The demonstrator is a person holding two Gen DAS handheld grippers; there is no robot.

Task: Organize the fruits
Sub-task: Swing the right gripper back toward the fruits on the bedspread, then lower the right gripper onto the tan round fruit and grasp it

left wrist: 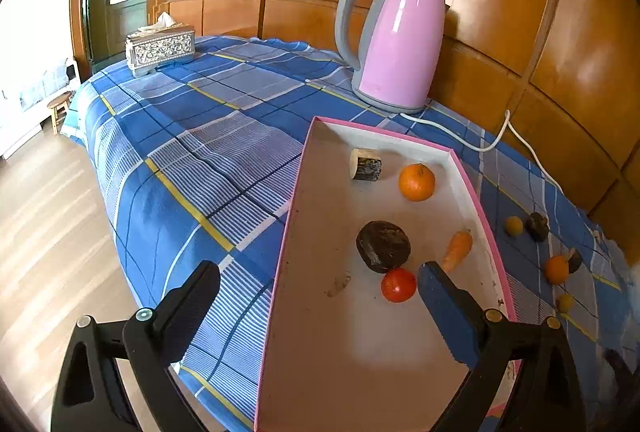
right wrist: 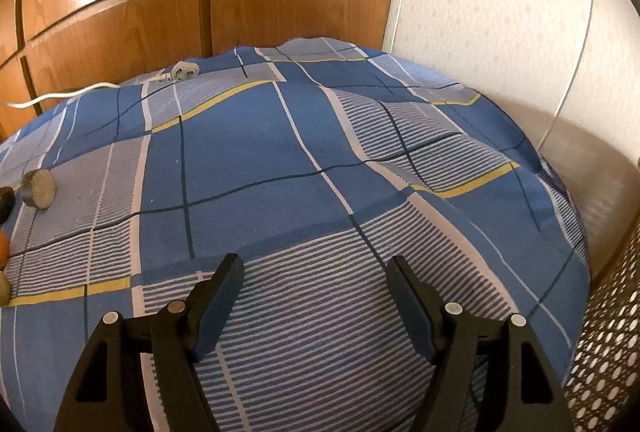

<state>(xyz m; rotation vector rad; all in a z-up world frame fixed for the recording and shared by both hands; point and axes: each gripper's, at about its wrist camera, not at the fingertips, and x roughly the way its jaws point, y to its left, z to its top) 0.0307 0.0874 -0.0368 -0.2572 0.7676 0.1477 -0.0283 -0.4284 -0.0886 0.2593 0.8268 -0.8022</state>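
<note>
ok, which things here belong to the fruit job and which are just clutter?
Job: pink-rimmed tray, orange, red fruit, carrot, loose fruits on the cloth.

Clutter: pink kettle, its cord, tissue box.

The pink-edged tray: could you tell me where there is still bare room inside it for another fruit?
The tray is bare along its left wall and across the near end, beside the left gripper. The middle and right are crowded: tomato, dark round piece, carrot, orange.
</note>
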